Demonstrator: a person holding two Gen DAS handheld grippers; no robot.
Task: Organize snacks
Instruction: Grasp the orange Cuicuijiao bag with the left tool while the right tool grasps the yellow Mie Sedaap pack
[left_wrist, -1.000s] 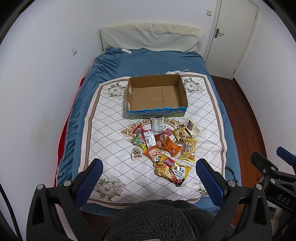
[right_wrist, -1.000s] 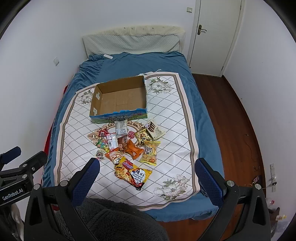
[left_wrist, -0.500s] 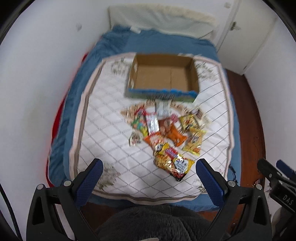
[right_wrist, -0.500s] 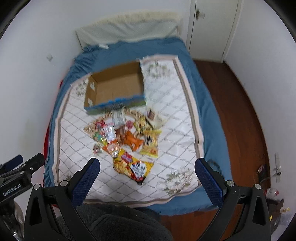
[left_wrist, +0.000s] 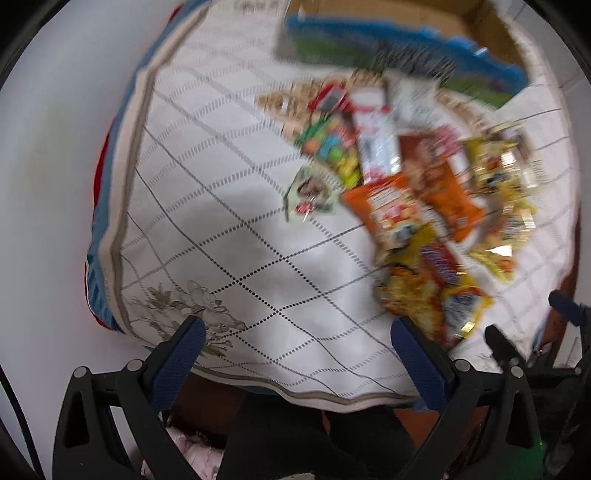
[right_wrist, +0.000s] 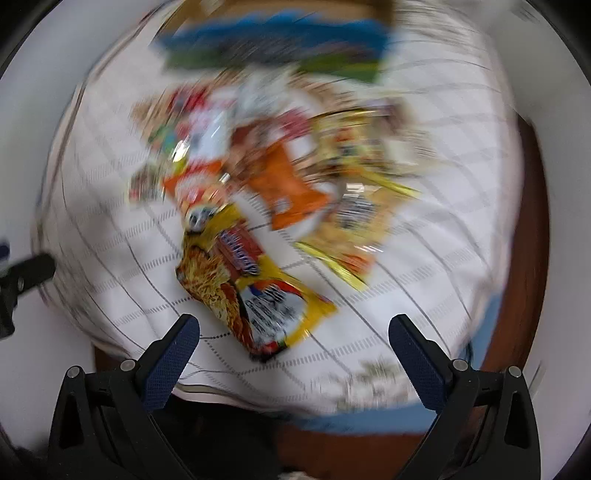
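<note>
A heap of several snack packets lies on a white quilted blanket (left_wrist: 236, 236). Nearest me is a yellow noodle packet (right_wrist: 251, 284), also seen in the left wrist view as the noodle packet (left_wrist: 428, 291). Behind it lie an orange packet (right_wrist: 284, 184) and a yellow peanut-like packet (right_wrist: 354, 229). The cardboard box (left_wrist: 388, 44) with a blue-green front stands beyond the heap, box front (right_wrist: 273, 48). My left gripper (left_wrist: 295, 341) is open above the blanket's near edge. My right gripper (right_wrist: 293, 336) is open just in front of the noodle packet. Both views are motion-blurred.
The blanket covers a blue bed whose near edge (left_wrist: 332, 398) falls to a brown wooden floor (right_wrist: 532, 221). A white wall (left_wrist: 48, 184) runs along the left side. A small green-white packet (left_wrist: 310, 194) lies apart at the heap's left.
Both grippers have dropped quickly from high above the bed toward its near end; the snacks now fill the views and the box sits at the top edge. Both jaws stay open.
</note>
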